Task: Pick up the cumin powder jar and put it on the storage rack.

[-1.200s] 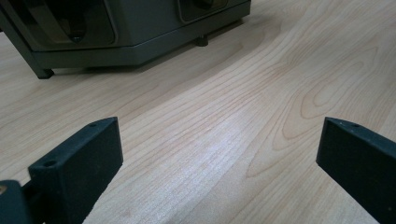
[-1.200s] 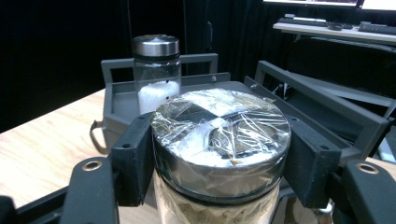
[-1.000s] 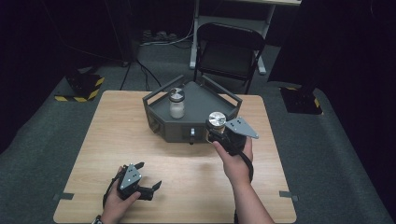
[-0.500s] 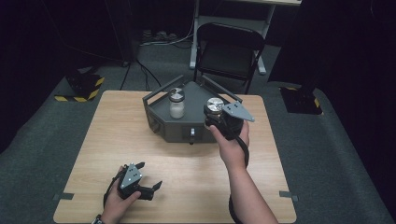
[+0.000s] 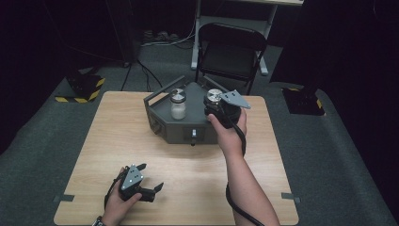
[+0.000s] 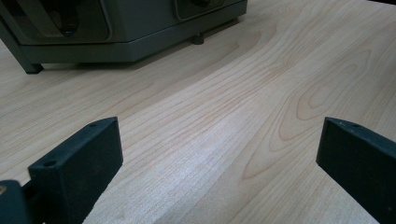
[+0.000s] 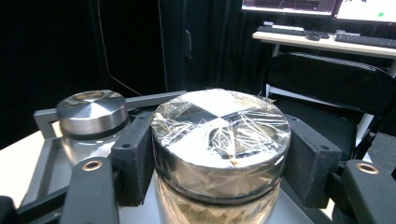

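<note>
Up at the table's one o'clock, the right gripper (image 5: 215, 104) clamps a foil-lidded jar (image 7: 219, 140) over the grey tray (image 5: 162, 123), just beside a second jar (image 5: 178, 104). Down at seven o'clock, the left gripper (image 5: 149, 178) rests on the table (image 5: 108, 141), jaws spread wide around nothing.

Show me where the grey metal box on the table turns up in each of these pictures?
High view: grey box at the table's far middle.
Left gripper view: its lower front along the top edge.
Right gripper view: its rail behind the jars.
Shared landmark: the silver-lidded jar standing on it.
</note>
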Demonstrator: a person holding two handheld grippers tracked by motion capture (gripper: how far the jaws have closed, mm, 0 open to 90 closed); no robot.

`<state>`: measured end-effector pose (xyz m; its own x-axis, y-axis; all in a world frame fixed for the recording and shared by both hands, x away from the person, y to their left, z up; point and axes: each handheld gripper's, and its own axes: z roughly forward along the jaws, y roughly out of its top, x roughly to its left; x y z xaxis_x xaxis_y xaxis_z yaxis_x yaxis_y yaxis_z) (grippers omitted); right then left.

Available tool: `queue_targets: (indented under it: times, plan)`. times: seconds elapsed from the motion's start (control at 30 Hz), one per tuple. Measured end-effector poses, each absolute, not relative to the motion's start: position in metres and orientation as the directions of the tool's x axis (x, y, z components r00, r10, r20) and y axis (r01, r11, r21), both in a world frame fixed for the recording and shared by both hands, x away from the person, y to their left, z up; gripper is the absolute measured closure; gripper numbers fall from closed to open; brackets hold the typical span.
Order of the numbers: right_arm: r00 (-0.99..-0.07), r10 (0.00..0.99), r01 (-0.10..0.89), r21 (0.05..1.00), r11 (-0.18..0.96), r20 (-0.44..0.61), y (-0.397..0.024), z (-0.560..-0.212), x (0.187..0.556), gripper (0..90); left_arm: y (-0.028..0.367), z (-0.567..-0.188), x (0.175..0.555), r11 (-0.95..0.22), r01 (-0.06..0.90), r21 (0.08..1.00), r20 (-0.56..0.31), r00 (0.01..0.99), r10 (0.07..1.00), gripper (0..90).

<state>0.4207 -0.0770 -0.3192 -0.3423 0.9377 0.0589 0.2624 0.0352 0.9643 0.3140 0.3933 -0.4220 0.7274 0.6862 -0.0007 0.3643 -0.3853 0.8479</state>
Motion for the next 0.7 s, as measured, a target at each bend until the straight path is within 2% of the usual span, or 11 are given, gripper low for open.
queue_targets:
  times: [0.7]
  plan:
    - [-0.315,0.947,0.291,0.956,0.031,0.065,-0.067,-0.336,0.455,34.5,0.395,-0.422,0.315,-0.382,0.363,0.85,-0.006,0.732,0.681,0.8]
